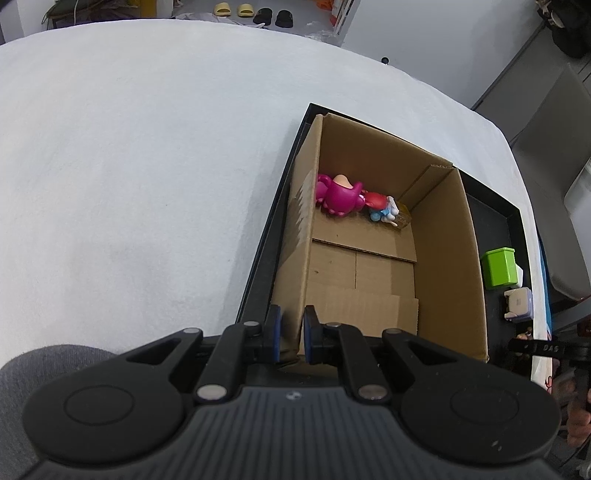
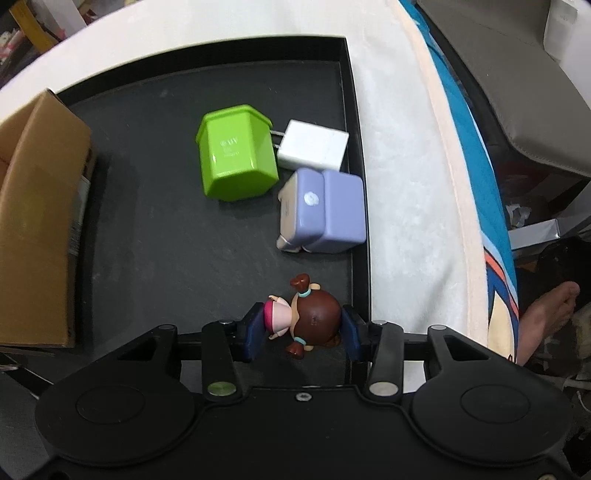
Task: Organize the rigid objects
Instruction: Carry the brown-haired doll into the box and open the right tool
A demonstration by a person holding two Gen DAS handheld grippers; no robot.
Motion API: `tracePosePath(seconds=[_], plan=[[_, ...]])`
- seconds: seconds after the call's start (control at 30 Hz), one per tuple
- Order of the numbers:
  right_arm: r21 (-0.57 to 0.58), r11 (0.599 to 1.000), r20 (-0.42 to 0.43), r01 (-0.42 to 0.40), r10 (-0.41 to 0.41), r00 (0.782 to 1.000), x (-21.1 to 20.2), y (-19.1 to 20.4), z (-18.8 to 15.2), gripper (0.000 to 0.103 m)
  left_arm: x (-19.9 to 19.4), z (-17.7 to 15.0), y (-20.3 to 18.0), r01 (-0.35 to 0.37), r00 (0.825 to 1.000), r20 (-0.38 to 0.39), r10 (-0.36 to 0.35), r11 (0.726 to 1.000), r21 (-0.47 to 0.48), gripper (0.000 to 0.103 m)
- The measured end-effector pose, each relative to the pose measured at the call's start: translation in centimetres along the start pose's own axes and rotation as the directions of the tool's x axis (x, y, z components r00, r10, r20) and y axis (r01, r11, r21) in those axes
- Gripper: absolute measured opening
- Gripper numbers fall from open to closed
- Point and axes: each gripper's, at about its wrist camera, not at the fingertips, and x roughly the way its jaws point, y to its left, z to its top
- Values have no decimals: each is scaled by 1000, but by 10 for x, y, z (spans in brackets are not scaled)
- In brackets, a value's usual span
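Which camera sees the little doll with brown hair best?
The right wrist view: the doll lies big and clear on the black tray, between the right gripper fingers. The left wrist view shows only a sliver of it by the frame's right edge.

At the top edge of the left wrist view, a pair of yellow slippers [image 1: 233, 9] lies beside a pair of black slippers [image 1: 273, 17] on the floor beyond the white-covered table [image 1: 129, 147]. A grey chair [image 1: 554, 122] stands at the upper right. In the right wrist view, a blue printed cloth [image 2: 476, 155] hangs along the table's right edge, and a bare foot [image 2: 546, 317] shows at the lower right.
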Motion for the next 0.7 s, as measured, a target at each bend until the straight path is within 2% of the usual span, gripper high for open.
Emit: tracePosePath(seconds=[0.3, 0.7], plan=[[3, 998, 75, -66, 66, 995, -31, 4, 3, 43, 2, -3, -7, -37, 999, 12, 36, 999, 27, 10], [-6, 987, 153, -160, 159, 975, -58, 16, 12, 43, 1, -1, -12, -68, 998, 20, 67, 996, 54, 9]])
